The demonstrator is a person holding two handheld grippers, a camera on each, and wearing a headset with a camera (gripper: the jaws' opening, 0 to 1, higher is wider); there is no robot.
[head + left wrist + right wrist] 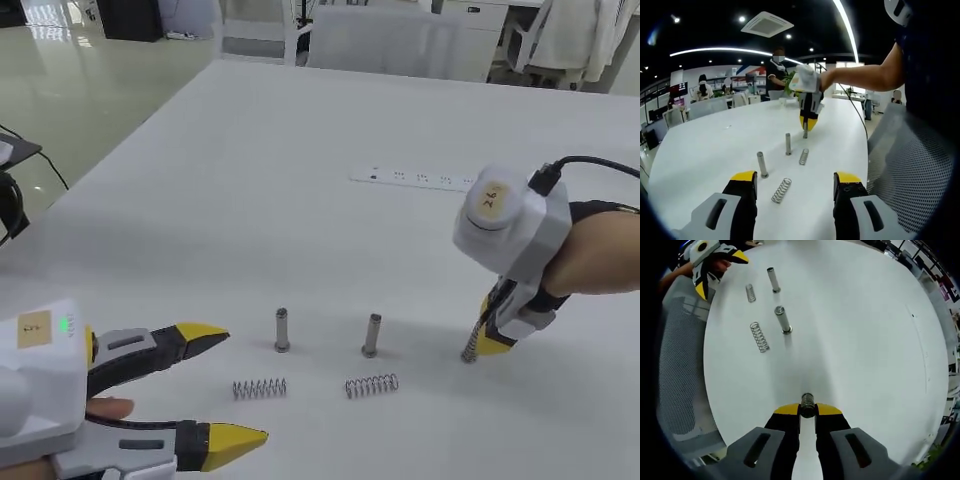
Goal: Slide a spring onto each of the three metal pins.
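Two metal pins [282, 330] [372, 335] stand upright on the white table [300, 200]. In front of each lies a loose spring [260, 388] [371, 385]. My right gripper [488, 340] is shut on a third spring [469, 347], whose lower end touches the table right of the pins. In the right gripper view that spring [807, 404] sits end-on between the closed jaws; whether a pin is inside it I cannot tell. My left gripper [225, 388] hovers open at the near left, nothing between its jaws. The left gripper view shows the near pin [761, 164] and near spring [781, 190] ahead.
A white power strip [415, 180] lies farther back on the table. A grey mesh chair [910, 160] stands by the near edge. Beyond the far end of the table are several people [776, 70].
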